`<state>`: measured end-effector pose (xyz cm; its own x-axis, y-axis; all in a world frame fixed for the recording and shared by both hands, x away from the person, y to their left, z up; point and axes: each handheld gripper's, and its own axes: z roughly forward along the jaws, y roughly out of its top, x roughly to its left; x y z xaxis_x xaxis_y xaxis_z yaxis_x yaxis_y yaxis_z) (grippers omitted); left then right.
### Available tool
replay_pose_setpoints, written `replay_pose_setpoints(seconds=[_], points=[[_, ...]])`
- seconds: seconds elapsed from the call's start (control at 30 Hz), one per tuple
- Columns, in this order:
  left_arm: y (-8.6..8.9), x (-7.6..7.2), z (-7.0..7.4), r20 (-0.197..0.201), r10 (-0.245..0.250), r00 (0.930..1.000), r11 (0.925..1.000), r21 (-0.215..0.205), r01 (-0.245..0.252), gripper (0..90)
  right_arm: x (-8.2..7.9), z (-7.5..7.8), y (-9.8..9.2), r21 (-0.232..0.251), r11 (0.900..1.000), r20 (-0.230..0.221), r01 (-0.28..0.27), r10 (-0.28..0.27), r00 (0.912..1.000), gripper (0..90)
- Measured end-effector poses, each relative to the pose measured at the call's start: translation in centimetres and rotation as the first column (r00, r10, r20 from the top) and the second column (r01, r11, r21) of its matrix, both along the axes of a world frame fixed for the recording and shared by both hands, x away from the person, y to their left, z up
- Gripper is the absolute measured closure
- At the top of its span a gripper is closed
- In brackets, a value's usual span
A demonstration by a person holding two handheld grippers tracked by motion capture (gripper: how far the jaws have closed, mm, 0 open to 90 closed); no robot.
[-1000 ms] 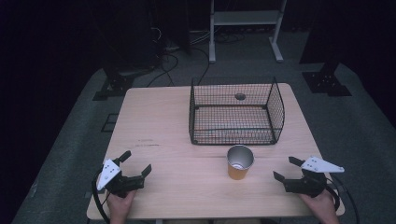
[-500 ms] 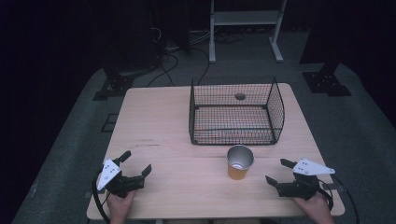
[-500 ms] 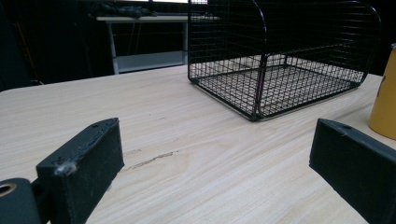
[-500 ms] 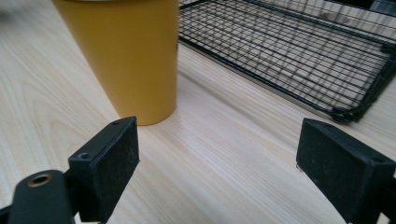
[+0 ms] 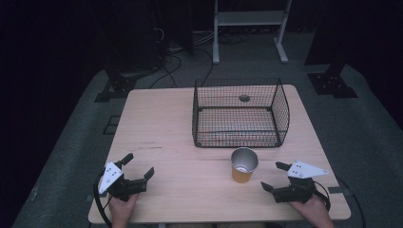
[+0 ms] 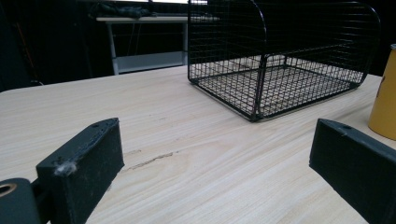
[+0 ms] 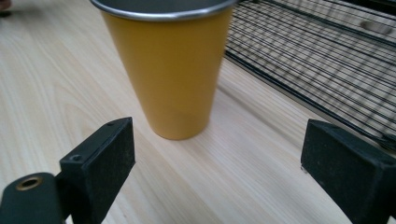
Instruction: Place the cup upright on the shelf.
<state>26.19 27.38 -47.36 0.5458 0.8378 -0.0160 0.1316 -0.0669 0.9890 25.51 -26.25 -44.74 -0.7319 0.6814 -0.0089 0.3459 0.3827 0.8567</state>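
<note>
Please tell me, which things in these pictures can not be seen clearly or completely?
- Yellow cup: in the left gripper view the right edge cuts it; in the right gripper view the top edge hides its inside.
- Small dark round thing beyond the wire basket: too small in the high view to identify.
- The person's forearms: cut by the high view's bottom edge.

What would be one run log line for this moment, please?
left claw: open, empty | right claw: open, facing yellow cup | cup: upright, before wire basket | table
</note>
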Motion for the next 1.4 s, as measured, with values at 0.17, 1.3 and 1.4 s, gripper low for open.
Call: replay_pose_setpoints(seconds=[0.17,1.3,1.4], points=[[0.0,0.0,0.0,0.0,-0.001,1.0,1.0,0.002,0.001,2.2,0.3,0.3,1.5,-0.007,0.999,-0.003,-0.034,0.034,0.9994,7.6],[0.0,0.0,0.0,0.001,-0.001,1.0,1.0,-0.002,0.001,2.2,3.6,0.6,6.1,-0.011,0.998,-0.02,-0.058,0.058,0.9981,2.3],[0.0,0.0,0.0,0.001,-0.001,1.0,1.0,-0.001,0.001,2.2,3.7,0.8,6.4,-0.004,0.998,-0.016,-0.066,0.066,0.9977,2.3]])
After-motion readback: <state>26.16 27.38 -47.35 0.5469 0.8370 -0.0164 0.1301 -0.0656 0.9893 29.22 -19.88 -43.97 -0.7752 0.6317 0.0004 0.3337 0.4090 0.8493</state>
